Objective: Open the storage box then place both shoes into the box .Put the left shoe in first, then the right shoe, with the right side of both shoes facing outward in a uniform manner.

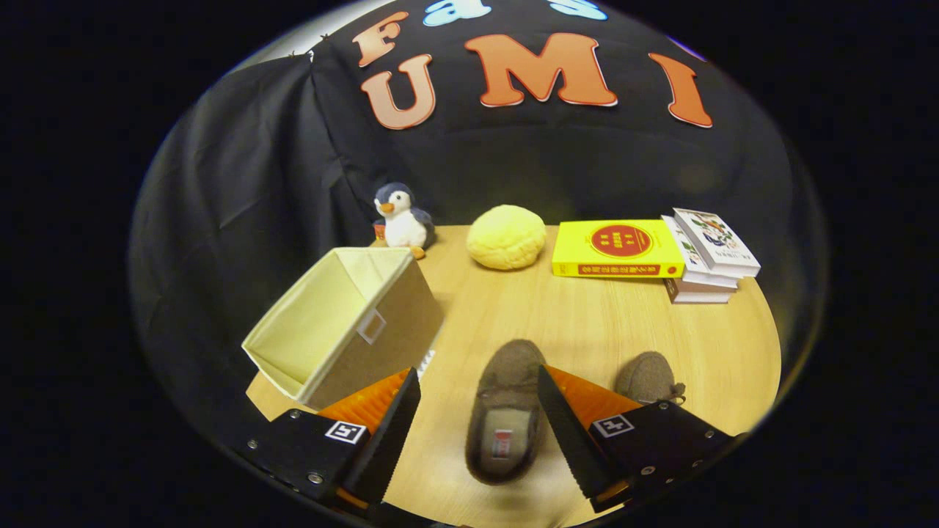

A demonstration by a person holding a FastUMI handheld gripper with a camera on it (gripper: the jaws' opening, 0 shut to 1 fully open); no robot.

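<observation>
The box (345, 323) is standing open; the gripper (477, 411), fingers spread, is straddling one shoe (506, 411); the other shoe (649, 378) is waiting.

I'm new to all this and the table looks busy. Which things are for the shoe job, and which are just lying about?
For the job: storage box, already open; shoe between the open hand-held gripper fingers; second shoe beside it.

Lying about: toy penguin, yellow bun-shaped cushion, yellow book, stacked books.

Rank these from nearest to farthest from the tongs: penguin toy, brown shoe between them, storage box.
1. Brown shoe, between the open tongs.
2. Storage box, just ahead, left.
3. Penguin toy, beyond the box, by the booth wall.
</observation>
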